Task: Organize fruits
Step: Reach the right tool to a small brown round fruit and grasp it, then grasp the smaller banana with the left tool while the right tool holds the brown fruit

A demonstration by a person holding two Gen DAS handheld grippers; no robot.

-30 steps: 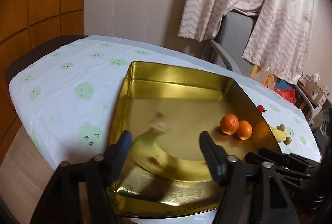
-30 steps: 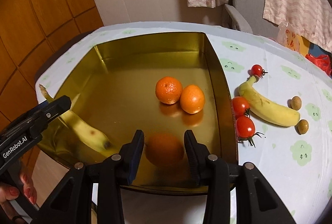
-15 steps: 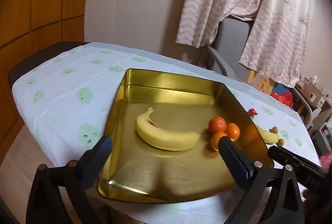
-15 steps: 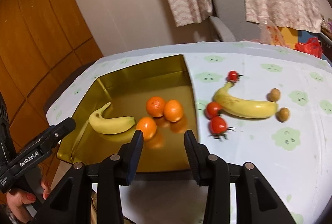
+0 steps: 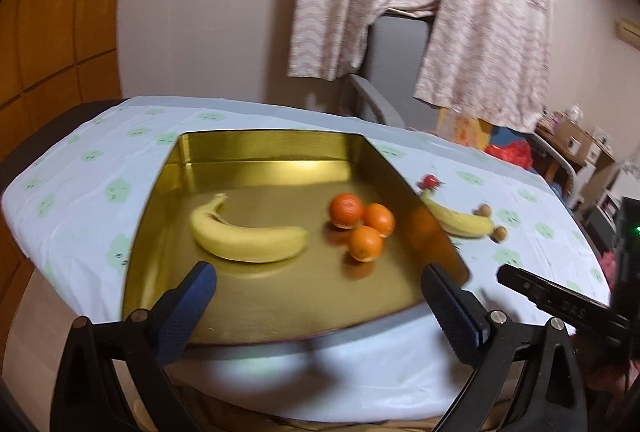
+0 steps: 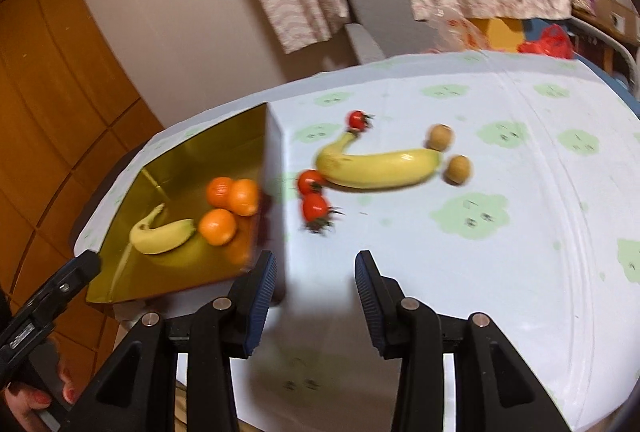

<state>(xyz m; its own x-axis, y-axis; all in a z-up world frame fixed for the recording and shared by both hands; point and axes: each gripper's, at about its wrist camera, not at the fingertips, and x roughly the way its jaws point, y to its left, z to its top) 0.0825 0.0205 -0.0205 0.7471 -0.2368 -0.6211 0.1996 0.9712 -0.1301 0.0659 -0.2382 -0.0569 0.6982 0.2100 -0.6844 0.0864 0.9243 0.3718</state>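
Two near-edge wrist views, gold tray [image 5: 264, 147] shared

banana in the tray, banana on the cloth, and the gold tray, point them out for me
banana in the tray [image 5: 248, 238], left wrist view, middle of its curved body
banana on the cloth [image 6: 378, 165], right wrist view, middle of its body
gold tray [image 5: 272, 145], left wrist view, inside of the far wall

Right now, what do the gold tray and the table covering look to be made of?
The gold tray looks like thin sheet metal, with a glossy gold finish: its floor and walls mirror the oranges and glare. The table covering looks like smooth white printed sheet, probably plastic or coated cloth; it drapes over the edge with a slight sheen, though blur leaves that open.
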